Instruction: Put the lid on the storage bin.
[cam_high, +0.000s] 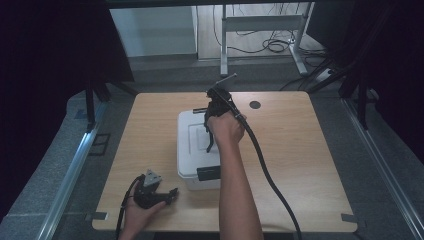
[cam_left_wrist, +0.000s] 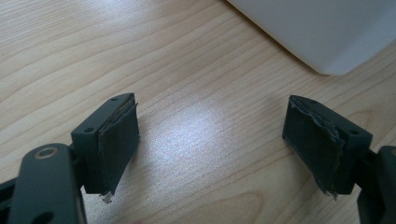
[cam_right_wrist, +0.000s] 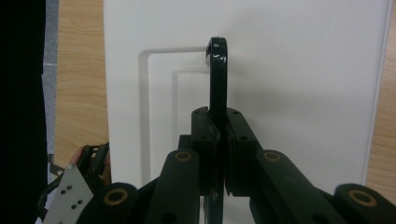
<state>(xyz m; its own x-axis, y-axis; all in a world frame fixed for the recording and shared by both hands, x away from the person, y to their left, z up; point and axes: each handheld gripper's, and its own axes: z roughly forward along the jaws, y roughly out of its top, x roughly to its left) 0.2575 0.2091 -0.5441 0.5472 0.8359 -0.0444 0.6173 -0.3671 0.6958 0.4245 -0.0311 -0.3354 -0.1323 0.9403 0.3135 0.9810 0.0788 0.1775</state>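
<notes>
A white lidded box stands in the middle of the wooden table. Its thin black handle is swung up from the lid's recess, and my right gripper is shut on it from above. In the high view that right gripper hangs over the lid, its cable trailing to the front. My left gripper rests on the table at the front left, jaws wide open toward the box. Between its pads there is bare wood, with the box's corner just beyond.
A black latch sits on the box's front wall. A dark round hole marks the table's far side. The left gripper and its grey plate appear low left in the right gripper view. Metal desk legs and cables stand behind the table.
</notes>
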